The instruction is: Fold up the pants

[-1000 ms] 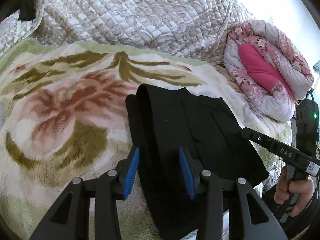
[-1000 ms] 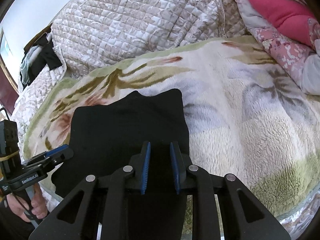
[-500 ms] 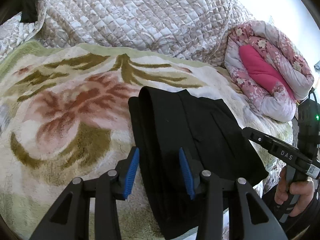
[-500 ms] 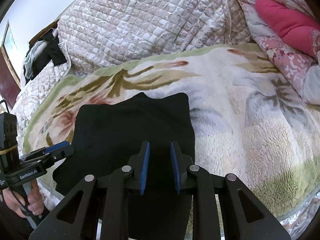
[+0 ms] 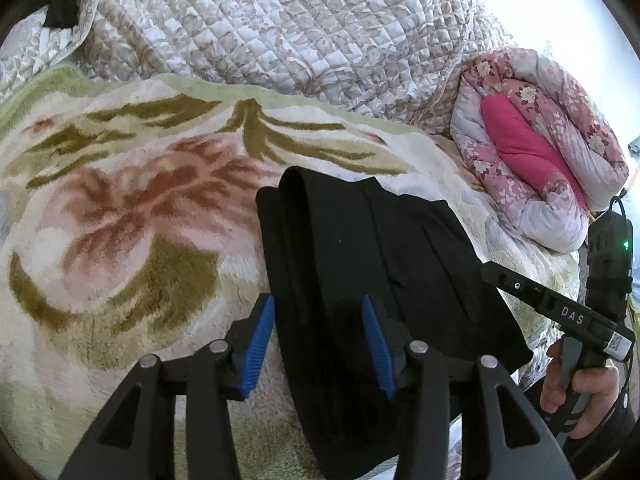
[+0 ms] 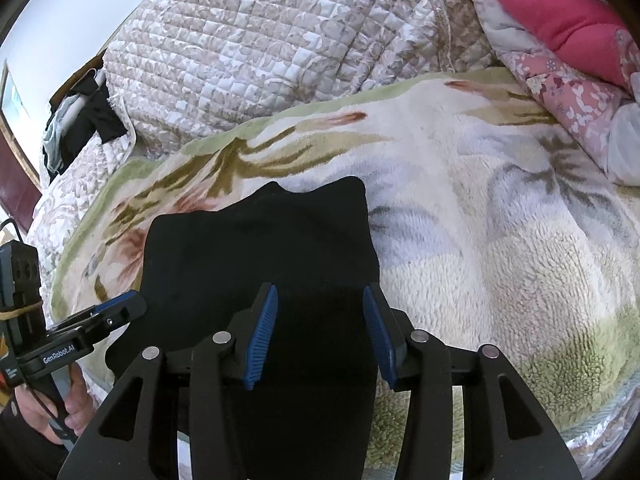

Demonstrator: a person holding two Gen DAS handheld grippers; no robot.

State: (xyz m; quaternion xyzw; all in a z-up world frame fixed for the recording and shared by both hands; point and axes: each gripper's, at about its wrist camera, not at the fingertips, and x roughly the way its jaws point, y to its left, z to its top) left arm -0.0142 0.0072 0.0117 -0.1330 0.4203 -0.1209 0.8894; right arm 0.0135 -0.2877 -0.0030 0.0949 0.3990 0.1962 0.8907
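The black folded cloth pants (image 5: pixel 372 264) lie limp and light on the fleecy floral blanket (image 5: pixel 120 240). Both the left gripper (image 5: pixel 318 340) and right gripper (image 6: pixel 320 332) hover with jaws spread, holding nothing. Likely best pinched at the thick near edge.

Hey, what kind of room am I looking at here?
Most likely a bedroom at home. The black pants lie on a plush floral blanket that seems to cover a bed, a quilted bedspread is heaped behind it, and a rolled pink floral comforter sits to one side.
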